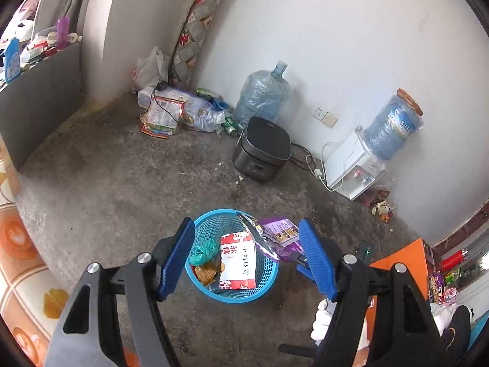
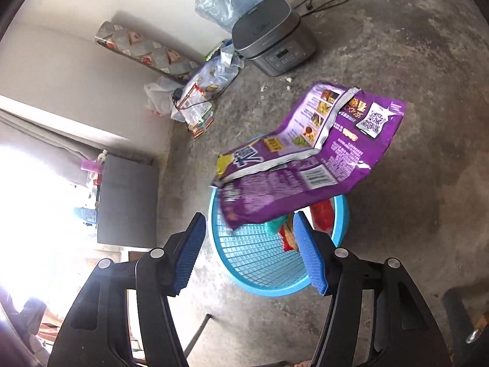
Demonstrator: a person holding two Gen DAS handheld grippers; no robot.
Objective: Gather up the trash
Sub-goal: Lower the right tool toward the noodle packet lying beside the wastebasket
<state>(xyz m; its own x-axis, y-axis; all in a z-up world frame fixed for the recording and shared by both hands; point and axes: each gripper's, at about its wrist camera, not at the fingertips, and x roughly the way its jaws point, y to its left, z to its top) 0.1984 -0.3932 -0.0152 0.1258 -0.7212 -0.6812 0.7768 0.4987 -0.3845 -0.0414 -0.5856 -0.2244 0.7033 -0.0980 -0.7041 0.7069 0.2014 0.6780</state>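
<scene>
A blue mesh basket [image 1: 269, 278] stands on the concrete floor. It holds a red-and-white packet [image 1: 238, 260], a green knotted bag [image 1: 201, 252] and a silver wrapper [image 1: 258, 235]. My left gripper [image 1: 246, 221] hovers over the basket, open, with nothing between its pads. A purple snack packet [image 2: 305, 159] lies tilted over the far rim of the basket [image 2: 259, 260], its lower corner just ahead of my right gripper [image 2: 248, 216]. That gripper is open and its pads do not press the packet. In the left wrist view the purple packet [image 1: 281, 232] shows at the basket's right side.
A grey rice cooker [image 1: 262, 153] with its cable, a large water jug [image 1: 262, 94] and a white water dispenser [image 1: 354, 168] stand by the wall. Bags and packets [image 1: 165, 116] are piled in the corner. Wrappers [image 1: 379, 202] lie beside the dispenser. An orange box [image 1: 403, 263] is at right.
</scene>
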